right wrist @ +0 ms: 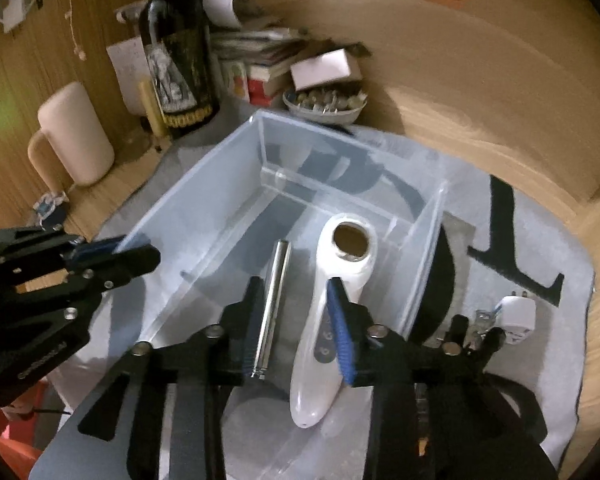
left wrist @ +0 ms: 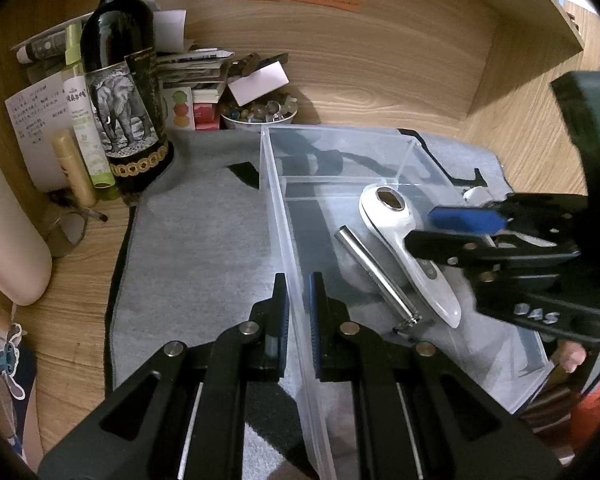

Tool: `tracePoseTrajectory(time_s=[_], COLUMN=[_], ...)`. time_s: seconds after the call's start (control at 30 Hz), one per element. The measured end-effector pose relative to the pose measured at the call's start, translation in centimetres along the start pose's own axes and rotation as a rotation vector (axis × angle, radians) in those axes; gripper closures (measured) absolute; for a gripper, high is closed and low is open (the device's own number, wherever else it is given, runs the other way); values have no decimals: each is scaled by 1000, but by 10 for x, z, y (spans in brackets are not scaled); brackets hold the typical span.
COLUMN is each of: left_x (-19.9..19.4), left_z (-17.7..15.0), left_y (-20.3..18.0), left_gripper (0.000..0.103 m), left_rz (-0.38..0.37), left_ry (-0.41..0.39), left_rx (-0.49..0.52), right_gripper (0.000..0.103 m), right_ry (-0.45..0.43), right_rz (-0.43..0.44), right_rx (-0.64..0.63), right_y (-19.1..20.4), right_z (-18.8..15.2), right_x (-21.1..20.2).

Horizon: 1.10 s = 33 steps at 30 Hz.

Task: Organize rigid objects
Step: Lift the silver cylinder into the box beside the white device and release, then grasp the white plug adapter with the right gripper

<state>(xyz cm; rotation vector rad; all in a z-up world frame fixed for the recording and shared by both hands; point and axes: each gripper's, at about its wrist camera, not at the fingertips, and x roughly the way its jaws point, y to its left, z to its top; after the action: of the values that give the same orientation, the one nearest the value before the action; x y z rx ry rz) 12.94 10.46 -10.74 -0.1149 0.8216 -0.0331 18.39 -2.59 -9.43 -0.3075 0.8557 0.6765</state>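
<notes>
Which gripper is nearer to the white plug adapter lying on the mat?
Right. The right gripper hovers open inside the clear bin, just across its wall from the adapter. The left gripper straddles the bin's far wall.

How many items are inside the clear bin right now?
2. A metal rod lies on the floor of the clear bin; the white handheld device lies beside it on its right. Gripper fingers may hide something smaller.

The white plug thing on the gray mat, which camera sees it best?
The right wrist view. There the white plug lies in full sight on the gray mat, outside the clear bin. In the left wrist view the right gripper covers most of it, so only a small white bit shows.
</notes>
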Motion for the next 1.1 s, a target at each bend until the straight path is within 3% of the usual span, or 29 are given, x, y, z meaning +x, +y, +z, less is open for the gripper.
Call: tracePoseTrajectory(time_s=[0.17,0.5,0.73,0.97,1.1], left_x=[0,0,0,1,1], left_z=[0,0,1,2,2], left_y=[1,3,4,2,2], left_gripper=[94,94,94,94,94], left_rz=[-3,-7,-13,-7,-4], left_ry=[0,0,9,14,15], left_rx=[-6,-16,-21,-19,-20], right_gripper=[50,37,37,37,37], right_ry=[-86,-209,-184,-85,-21], right_rz=[-39,-164,-244,-305,-267], right_rx=[30,187,296,321,364], right_y=[-13,-69,-115,-146,-161], right_z=[2,1,-16,-37,-42], right_x=[-21,-62,-67,-40,-18])
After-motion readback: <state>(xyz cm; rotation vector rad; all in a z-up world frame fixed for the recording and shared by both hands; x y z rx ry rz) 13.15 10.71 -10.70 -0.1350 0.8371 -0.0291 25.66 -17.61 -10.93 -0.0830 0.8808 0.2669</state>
